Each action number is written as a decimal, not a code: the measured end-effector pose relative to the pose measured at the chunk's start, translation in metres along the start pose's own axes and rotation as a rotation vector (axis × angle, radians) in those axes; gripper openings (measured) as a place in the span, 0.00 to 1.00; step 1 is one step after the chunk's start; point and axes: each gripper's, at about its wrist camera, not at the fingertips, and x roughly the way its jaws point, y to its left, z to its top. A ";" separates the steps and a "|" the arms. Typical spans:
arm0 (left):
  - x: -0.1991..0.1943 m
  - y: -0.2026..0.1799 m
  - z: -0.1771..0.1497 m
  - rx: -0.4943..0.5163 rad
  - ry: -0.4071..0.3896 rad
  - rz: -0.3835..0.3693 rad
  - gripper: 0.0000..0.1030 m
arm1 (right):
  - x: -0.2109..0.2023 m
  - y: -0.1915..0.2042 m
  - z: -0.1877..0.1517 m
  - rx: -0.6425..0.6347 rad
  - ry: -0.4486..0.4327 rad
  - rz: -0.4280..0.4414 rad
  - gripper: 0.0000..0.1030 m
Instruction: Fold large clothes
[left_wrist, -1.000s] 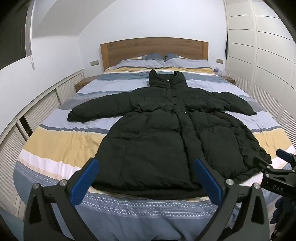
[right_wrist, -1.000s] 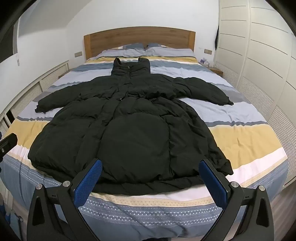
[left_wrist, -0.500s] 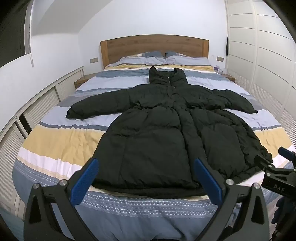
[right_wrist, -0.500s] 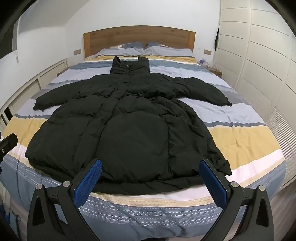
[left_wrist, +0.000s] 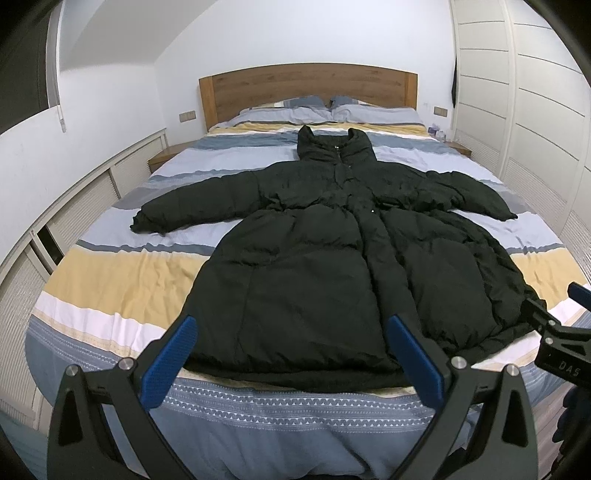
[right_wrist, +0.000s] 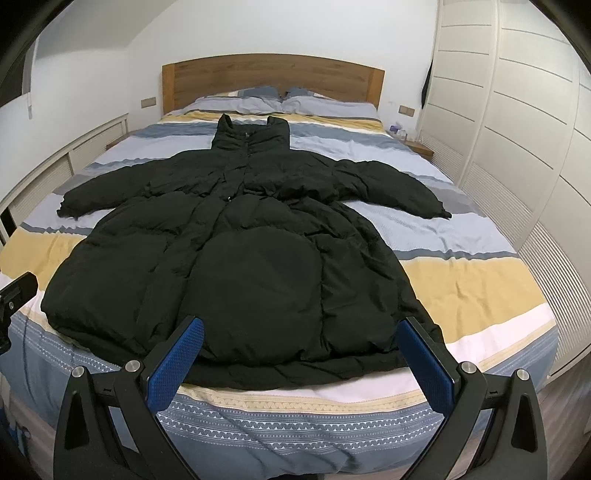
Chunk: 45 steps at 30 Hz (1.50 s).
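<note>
A long black padded coat (left_wrist: 321, 258) lies flat and face up on a bed with a striped cover (left_wrist: 110, 291) in blue, grey, yellow and white. The coat is unfolded: both sleeves are spread out to the sides, its collar points toward the wooden headboard (left_wrist: 306, 88), and its hem lies close to the foot edge of the bed. Two pale pillows (right_wrist: 295, 101) rest against the headboard, beyond the collar. White panelled wardrobe doors (right_wrist: 517, 110) stand along one side of the bed. The left gripper (left_wrist: 291, 347), black with blue finger pads, is held just short of the coat's hem near its left corner, its fingers spread wide and holding nothing. The right gripper (right_wrist: 301, 354), of the same make, is held before the hem toward the coat's right side, also spread wide and empty. Neither gripper touches the coat.
</note>
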 end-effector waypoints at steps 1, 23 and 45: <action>0.000 0.001 0.000 -0.002 -0.005 -0.005 1.00 | -0.001 0.000 0.000 -0.003 0.001 -0.002 0.99; -0.018 0.013 0.002 0.010 -0.091 -0.074 1.00 | -0.026 0.004 0.005 -0.043 -0.030 -0.060 0.99; 0.036 0.011 0.013 0.048 0.013 -0.004 1.00 | 0.032 -0.028 0.020 0.048 -0.006 -0.031 0.99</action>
